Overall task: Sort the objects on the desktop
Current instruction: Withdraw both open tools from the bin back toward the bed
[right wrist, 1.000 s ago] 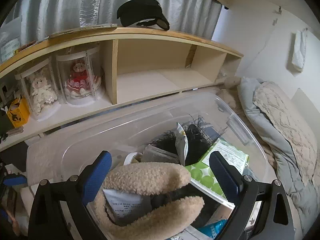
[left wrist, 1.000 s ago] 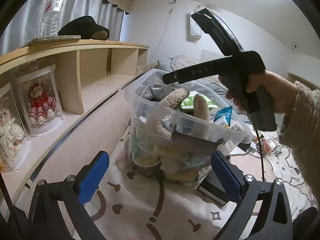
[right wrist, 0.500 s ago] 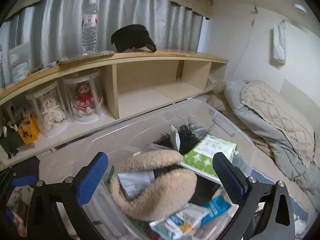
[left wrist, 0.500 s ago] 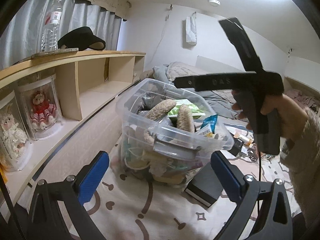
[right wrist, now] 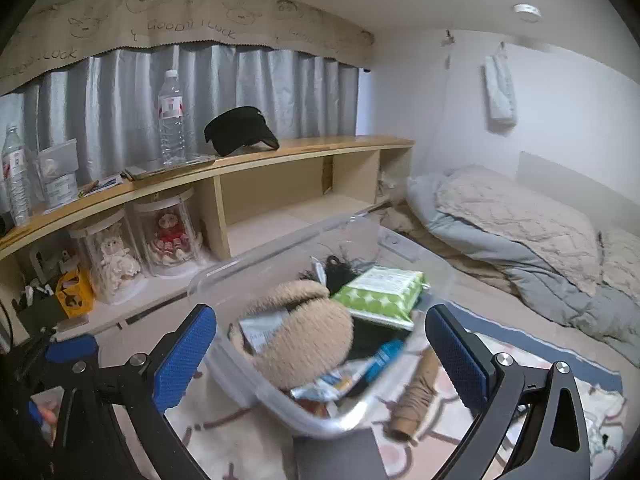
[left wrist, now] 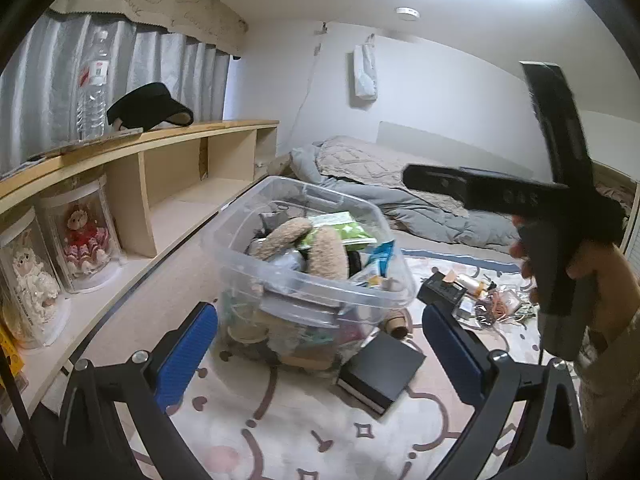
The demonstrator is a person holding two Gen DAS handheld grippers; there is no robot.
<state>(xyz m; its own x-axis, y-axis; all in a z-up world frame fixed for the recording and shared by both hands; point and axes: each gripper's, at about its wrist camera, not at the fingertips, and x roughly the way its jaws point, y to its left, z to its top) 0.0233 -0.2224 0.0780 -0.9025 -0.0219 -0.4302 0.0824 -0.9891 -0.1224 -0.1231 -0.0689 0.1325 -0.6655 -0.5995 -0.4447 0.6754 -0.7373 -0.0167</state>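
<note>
Both grippers (left wrist: 320,344) (right wrist: 320,344) pulled back, released; bin (left wrist: 256,268) long axis toward bed (left wrist: 400,184).

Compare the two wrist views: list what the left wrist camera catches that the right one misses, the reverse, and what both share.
Left wrist only: the right gripper's handle, seen from outside in the right hand, a black box on the rug beside the bin, and small clutter farther right.

Right wrist only: a second water bottle and a yellow box at the shelf's far left end.

Both: the clear bin holding a fuzzy beige item and a green packet, the black visor on the shelf, and two boxed dolls. Both grippers are open.
</note>
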